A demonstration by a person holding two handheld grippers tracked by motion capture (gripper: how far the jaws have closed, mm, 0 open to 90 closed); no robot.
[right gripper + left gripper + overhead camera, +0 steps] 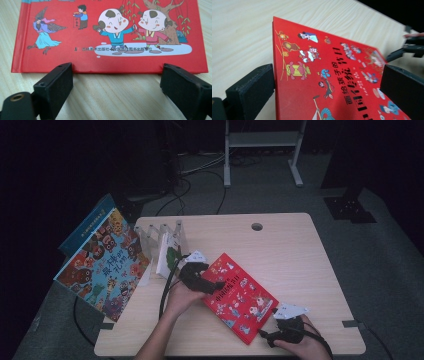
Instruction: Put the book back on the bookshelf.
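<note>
Red picture book (239, 298) lies flat and askew on the wooden table (300, 250) near its front edge. Left gripper (209, 283) straddles one corner, right gripper (270, 336) faces the opposite edge—both wide open, gripping nothing, likely poised to lift it toward the clear rack (157, 235).

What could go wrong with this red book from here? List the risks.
1. The red book lies flat on the table; the right claw stands open at its bottom edge, so it may just push the book along.
2. The left claw straddles a corner with jaws wide; a corner-only grip could let the book pivot or slip.
3. A slide toward the near table edge might drop it.
</note>
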